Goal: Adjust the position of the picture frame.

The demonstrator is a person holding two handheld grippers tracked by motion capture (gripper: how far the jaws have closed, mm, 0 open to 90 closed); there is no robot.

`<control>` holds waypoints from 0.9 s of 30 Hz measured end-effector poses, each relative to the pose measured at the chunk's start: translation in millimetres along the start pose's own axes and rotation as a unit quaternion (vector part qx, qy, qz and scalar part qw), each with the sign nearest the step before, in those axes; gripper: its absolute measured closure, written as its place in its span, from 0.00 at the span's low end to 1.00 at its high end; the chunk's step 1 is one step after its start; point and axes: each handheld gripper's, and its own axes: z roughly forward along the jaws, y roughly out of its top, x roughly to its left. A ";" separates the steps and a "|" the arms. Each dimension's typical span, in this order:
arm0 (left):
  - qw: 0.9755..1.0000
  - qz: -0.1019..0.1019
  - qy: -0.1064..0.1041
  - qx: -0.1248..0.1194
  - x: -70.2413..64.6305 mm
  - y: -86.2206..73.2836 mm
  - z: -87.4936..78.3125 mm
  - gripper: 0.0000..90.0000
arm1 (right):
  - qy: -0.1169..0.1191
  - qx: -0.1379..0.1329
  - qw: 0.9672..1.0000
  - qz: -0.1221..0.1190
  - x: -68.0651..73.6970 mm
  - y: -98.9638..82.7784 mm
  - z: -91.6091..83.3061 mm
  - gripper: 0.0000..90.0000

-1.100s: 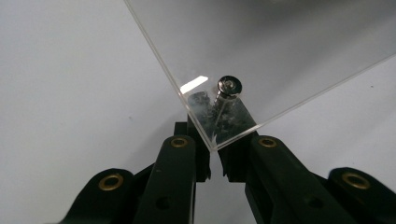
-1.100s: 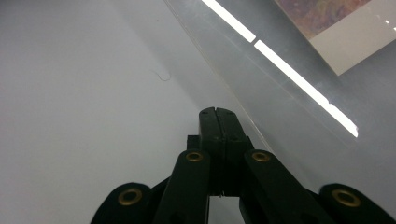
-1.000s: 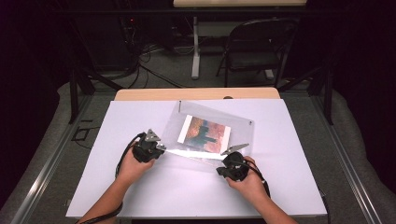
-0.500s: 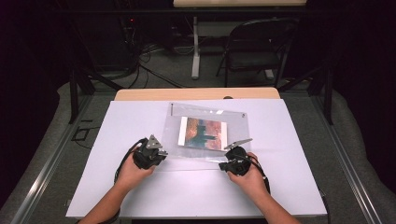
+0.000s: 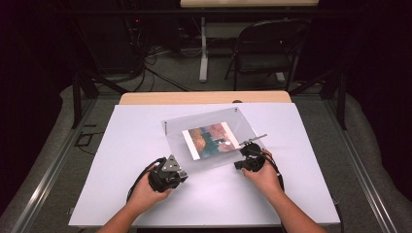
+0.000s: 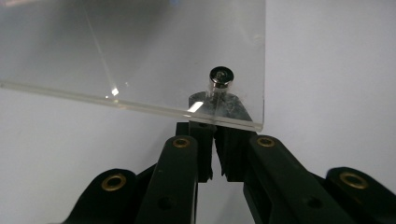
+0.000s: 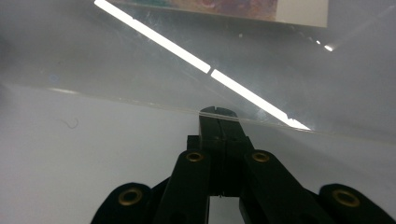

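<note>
White table [image 5: 121, 194], both grippers [image 5: 180, 173] pinching acrylic frame [image 5: 175, 138]

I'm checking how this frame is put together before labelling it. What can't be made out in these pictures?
- Clear acrylic frame panel: one sheet or two, too thin to tell in the high view.
- Picture's subject: too small there; cut off by the top edge in the right gripper view.
- Left gripper's pad contact: hidden behind the panel edge, beside the silver standoff bolt.
- Right gripper: tips blurred by the panel.

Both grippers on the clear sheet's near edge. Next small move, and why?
Probably lower the clear sheet level onto the table. The left gripper pinches its corner by a metal stud, the right gripper its edge, and it sits skewed with the picture.
</note>
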 end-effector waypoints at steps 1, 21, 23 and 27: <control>1.000 0.003 -0.004 0.002 -4.0 2.2 0.7 0.95 | -0.001 0.003 1.000 0.002 -1.8 1.3 -0.6 1.00; 0.998 0.011 -0.067 -0.013 -56.9 51.3 28.7 0.95 | -0.023 -0.017 0.999 0.026 -36.1 2.4 -26.5 1.00; 0.998 0.015 -0.063 -0.012 -61.4 52.0 33.5 0.95 | -0.024 -0.016 0.999 0.025 -36.8 -2.4 -27.3 1.00; 0.998 0.014 -0.063 -0.012 -68.2 51.2 43.3 0.95 | -0.023 -0.022 0.999 0.025 -37.3 -13.5 -30.8 1.00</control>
